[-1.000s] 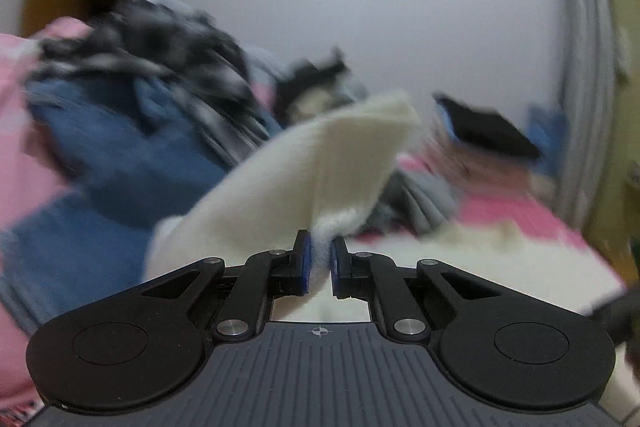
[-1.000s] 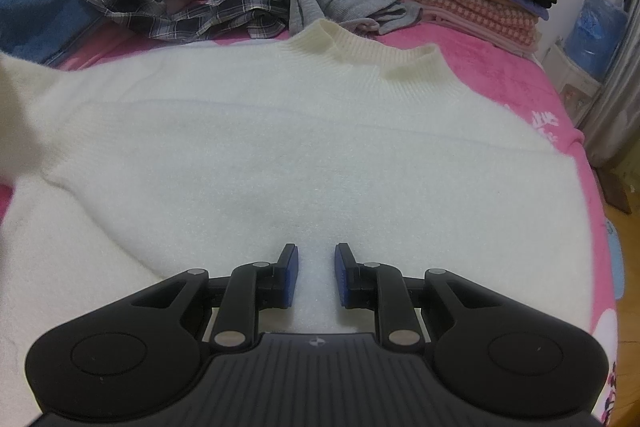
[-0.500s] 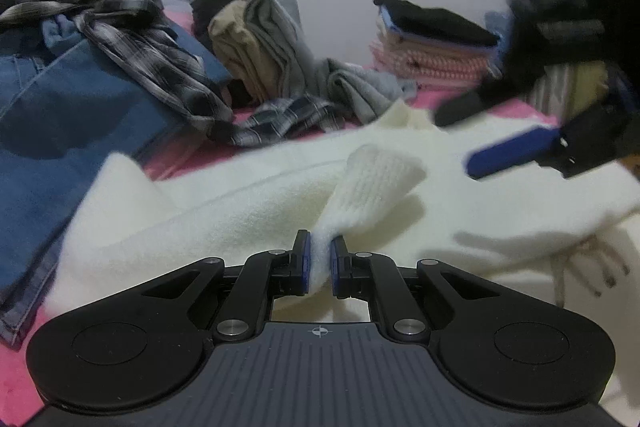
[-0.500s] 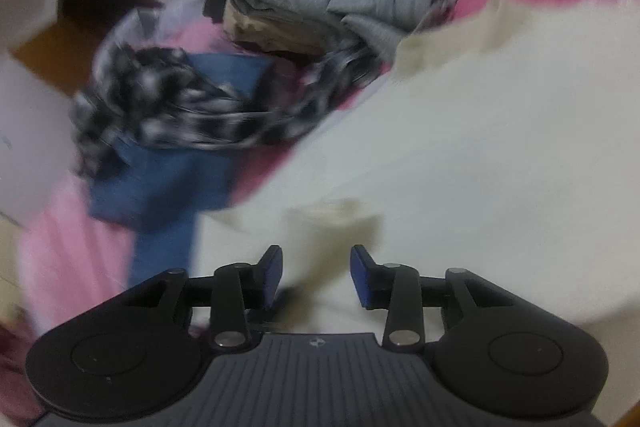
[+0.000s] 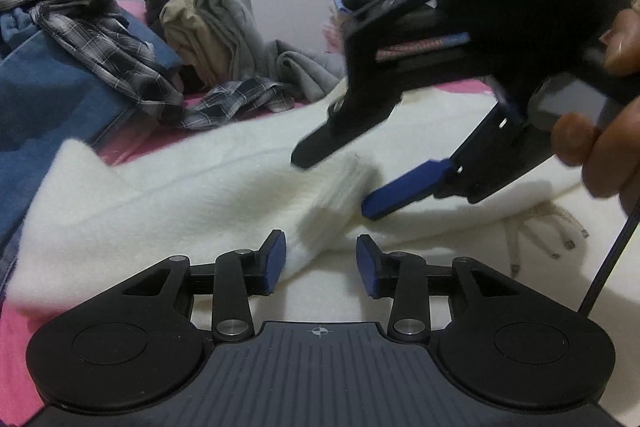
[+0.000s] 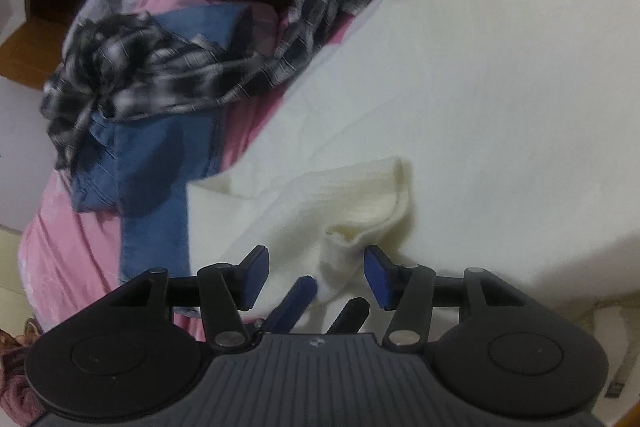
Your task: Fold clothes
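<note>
I am opening my left tool (image 5: pixel 320 263) and right tool (image 6: pixel 316 277) around the soft, floppy sweater (image 6: pixel 480 99) cuff (image 6: pixel 360 203), gripping nothing.

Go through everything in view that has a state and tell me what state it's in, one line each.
Left hand-held gripper: jaws opening, sleeve cuff between them, pads not pressing it.
Right hand-held gripper: jaws opening, poised over the cuff.
Cream sweater: spread flat on the bed, one sleeve folded across the body.
Plaid shirt: crumpled, unfolded.
Jeans: lying loose, unfolded.
Grey clothes: heaped, unfolded.
</note>
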A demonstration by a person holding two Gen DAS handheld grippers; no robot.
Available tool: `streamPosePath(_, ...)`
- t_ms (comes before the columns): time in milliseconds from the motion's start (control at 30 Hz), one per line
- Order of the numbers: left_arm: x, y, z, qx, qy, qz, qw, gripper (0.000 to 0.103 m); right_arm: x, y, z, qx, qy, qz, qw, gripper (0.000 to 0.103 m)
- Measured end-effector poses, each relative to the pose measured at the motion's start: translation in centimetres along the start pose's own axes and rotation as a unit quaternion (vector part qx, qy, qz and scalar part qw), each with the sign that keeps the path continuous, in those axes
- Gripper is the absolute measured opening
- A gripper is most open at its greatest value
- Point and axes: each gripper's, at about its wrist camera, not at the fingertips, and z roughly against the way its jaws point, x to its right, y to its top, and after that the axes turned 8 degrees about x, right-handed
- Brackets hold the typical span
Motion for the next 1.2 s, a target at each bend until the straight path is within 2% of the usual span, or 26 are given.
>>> streamPosePath(100, -0.1, 0.1, 0.0, -0.002, -0.002, 0.001, 1.0, 0.039, -0.1, -0.3, -0.3, 0.007, -0.017, 0.003, 1.0, 0.054)
streamPosePath(200, -0.1, 0.0, 0.1, -0.002, -0.005, -0.002, 1.0, 0.039, 0.3, -0.4, -0.5, 0.015, -0.021, -0.015, 1.0, 0.046)
streamPosePath(233, -0.1, 0.0, 0.2, -0.002, -0.005, -0.003, 1.0, 0.039, 0.6, -0.4, -0.7, 0.017, -0.02, -0.027, 0.999, 0.041)
streamPosePath(267, -0.1, -0.1, 0.2, -0.004, -0.005, -0.002, 1.0, 0.039, 0.9, -0.4, -0.8, 0.019, -0.018, -0.038, 0.999, 0.028)
streamPosePath(333, -0.2, -0.1, 0.2, -0.007, -0.004, 0.0, 1.0, 0.039, 1.4, -0.3, -1.0, 0.026, -0.016, -0.053, 0.998, 0.01)
streamPosePath(433, -0.3, -0.2, 0.3, -0.012, -0.003, 0.003, 0.9999, 0.039, 1.3, -0.1, -0.1, 0.049, -0.011, -0.041, 0.998, 0.008)
streamPosePath(567, -0.4, -0.2, 0.4, -0.019, -0.001, 0.007, 0.9998, 0.039, 0.3, 1.0, 3.0, 0.104, -0.012, 0.001, 0.995, 0.007)
streamPosePath(633, -0.4, -0.3, 0.5, -0.022, 0.0, 0.009, 0.9997, 0.039, -0.1, 1.7, 5.1, 0.141, -0.022, 0.028, 0.989, 0.007)
streamPosePath(767, -0.6, -0.4, 0.6, -0.029, 0.001, 0.012, 0.9995, 0.039, -0.3, 2.6, 9.4, 0.215, -0.059, 0.079, 0.972, 0.007)
streamPosePath(1033, -0.8, 0.0, 0.3, -0.036, 0.014, 0.02, 0.9991, 0.039, 3.5, 3.5, 15.1, 0.3, -0.133, 0.08, 0.941, 0.007)
streamPosePath(1200, -0.6, 0.0, 0.1, -0.04, 0.017, 0.015, 0.9989, 0.039, 5.8, 3.7, 16.6, 0.32, -0.157, 0.058, 0.933, 0.007)
